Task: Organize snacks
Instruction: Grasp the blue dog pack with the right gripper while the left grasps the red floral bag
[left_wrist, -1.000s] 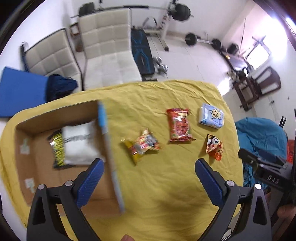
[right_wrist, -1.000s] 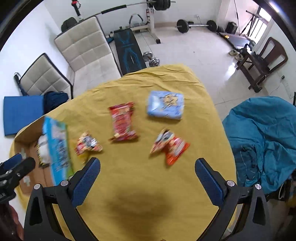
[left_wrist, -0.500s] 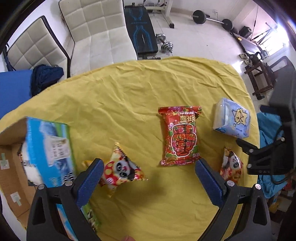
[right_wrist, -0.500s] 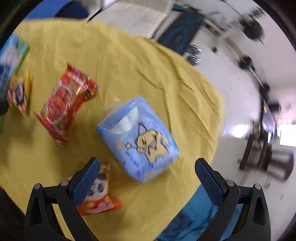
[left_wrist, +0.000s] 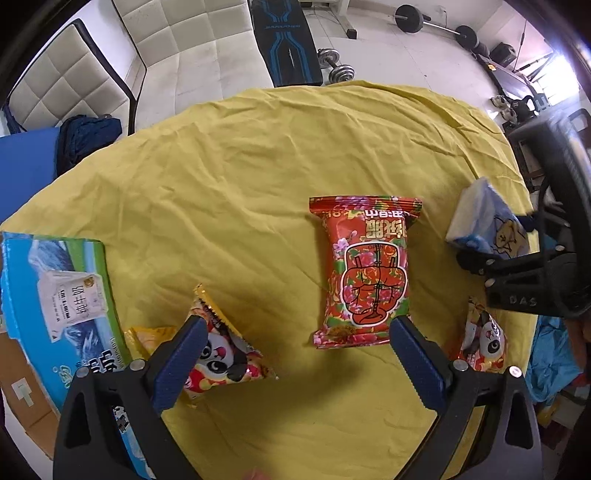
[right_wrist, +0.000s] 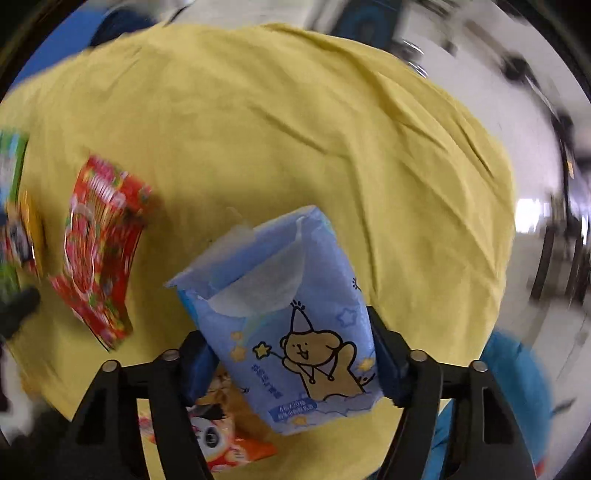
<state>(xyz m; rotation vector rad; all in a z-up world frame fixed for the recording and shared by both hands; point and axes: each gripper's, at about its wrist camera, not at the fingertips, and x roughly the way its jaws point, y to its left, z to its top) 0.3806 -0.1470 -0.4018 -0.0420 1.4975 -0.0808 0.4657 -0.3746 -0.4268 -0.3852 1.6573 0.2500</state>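
My right gripper is shut on a light blue tissue pack with a cartoon animal, lifted and tilted above the yellow cloth. In the left wrist view the same tissue pack hangs at the right in that gripper. My left gripper is open, low over the cloth. A red flowered snack bag lies just ahead between its fingers. A panda snack packet lies by the left finger, a second panda packet to the right. A blue-green printed carton flap is at the left.
The cardboard box sits at the table's left edge. White padded chairs, a weight bench and dumbbells stand behind the table. A blue cloth heap lies at the right.
My right gripper dropped onto the tissue pack, shut on it and lifted it. My left gripper moved from the box rightwards and lower, over the snacks.
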